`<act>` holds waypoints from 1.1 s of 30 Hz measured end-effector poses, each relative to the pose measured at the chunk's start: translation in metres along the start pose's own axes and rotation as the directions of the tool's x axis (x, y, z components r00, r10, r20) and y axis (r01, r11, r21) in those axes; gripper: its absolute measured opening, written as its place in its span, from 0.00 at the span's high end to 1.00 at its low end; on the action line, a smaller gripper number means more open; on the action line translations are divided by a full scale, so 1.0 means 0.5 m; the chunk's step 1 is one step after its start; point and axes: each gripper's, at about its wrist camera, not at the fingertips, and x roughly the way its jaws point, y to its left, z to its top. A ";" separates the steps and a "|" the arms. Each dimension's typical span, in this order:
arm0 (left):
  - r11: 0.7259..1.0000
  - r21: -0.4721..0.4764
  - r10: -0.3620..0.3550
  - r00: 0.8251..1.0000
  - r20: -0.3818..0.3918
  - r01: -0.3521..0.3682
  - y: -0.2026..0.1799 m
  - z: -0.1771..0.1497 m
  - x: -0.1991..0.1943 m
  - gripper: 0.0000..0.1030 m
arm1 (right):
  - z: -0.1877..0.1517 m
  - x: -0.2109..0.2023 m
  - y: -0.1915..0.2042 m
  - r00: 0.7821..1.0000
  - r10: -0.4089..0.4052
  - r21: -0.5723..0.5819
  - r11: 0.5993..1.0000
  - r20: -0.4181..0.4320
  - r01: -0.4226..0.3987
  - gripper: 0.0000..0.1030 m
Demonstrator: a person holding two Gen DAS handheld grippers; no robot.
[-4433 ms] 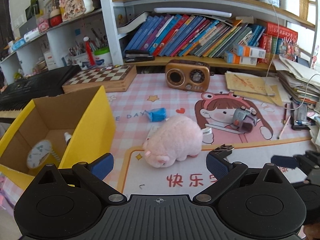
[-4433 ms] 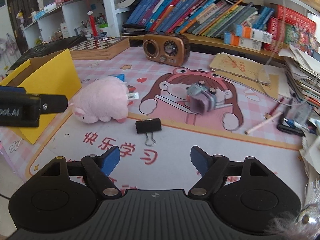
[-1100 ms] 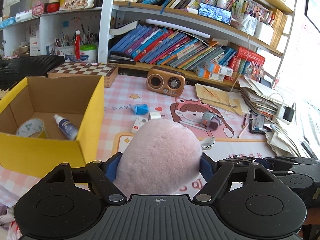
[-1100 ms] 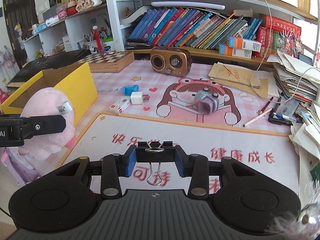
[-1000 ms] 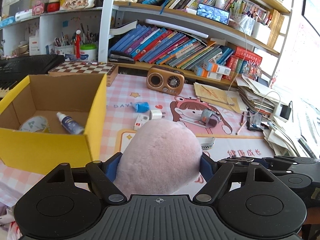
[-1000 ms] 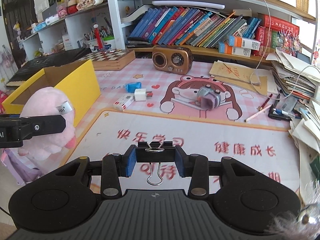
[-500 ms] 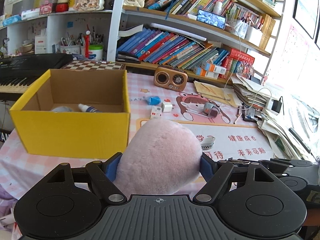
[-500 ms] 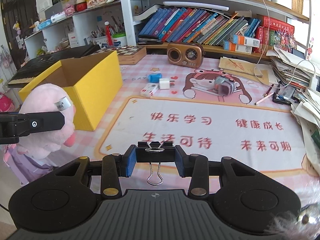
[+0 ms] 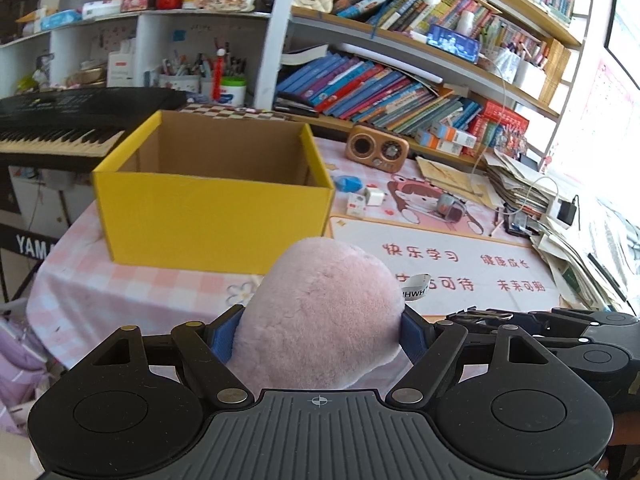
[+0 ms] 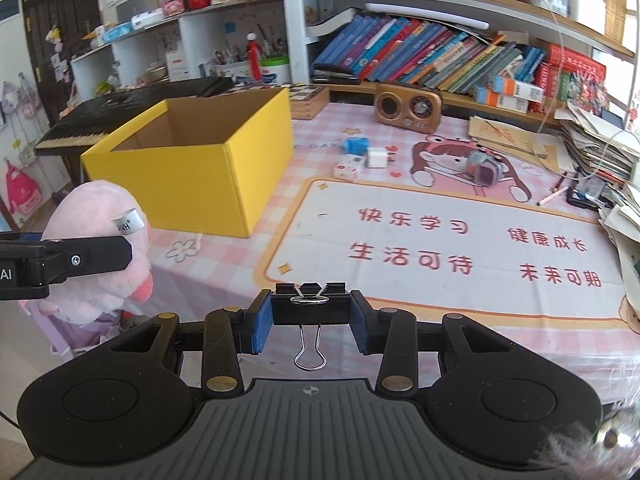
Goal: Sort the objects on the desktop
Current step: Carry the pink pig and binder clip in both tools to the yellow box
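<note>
- Pink plush (image 9: 320, 312) is clamped between the left gripper's (image 9: 318, 338) blue pads, squeezed at both flanks, held off the table edge. White tag sticks out at its 3 o'clock.
- Black binder clip (image 10: 311, 308) is pinched in the right gripper (image 10: 311, 322), jaws nearly together on the clip body, long axis running straight across pad to pad, wire loop hanging down at 6.
- Key relation: yellow box (image 9: 212, 216) sits at 11 o'clock from the left gripper, beyond the plush, open top facing up, well apart from both loads. From the right wrist view the box (image 10: 192, 168) lies at 10–11 o'clock.
- Left hand is nearer the box; in the right view the plush (image 10: 96, 256) shows at 9 o'clock, between that gripper and the box's near corner.
- Box's near wall faces the left gripper square-on; its rim stands higher in frame than the plush, so my read is the load has to go up and forward over that wall before release.
- Box contents are hidden from both views by the walls.
- Leftovers on the mat (image 10: 440, 248) at 12–1 o'clock: blue item (image 10: 354, 146), white charger (image 10: 376, 158), small white box (image 10: 349, 168), toy camera (image 10: 484, 168). Not yet sorted.
- Risk guess: the clip drop needs the right hand to cross past the left one; go plush first.
</note>
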 end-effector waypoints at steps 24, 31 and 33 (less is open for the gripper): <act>0.988 -0.109 0.113 0.993 0.032 -0.109 0.087 -0.046 -0.088 0.23 | -0.003 0.002 0.111 0.992 0.121 -0.117 0.986 -0.017 -0.122 0.64; 0.984 -0.122 0.137 0.989 0.050 -0.130 0.098 -0.045 -0.100 0.23 | 0.004 0.008 0.129 0.989 0.148 -0.140 0.979 -0.014 -0.149 0.64; 0.983 -0.123 0.142 0.989 0.052 -0.135 0.100 -0.045 -0.101 0.23 | 0.007 0.010 0.132 0.988 0.153 -0.141 0.978 -0.011 -0.153 0.64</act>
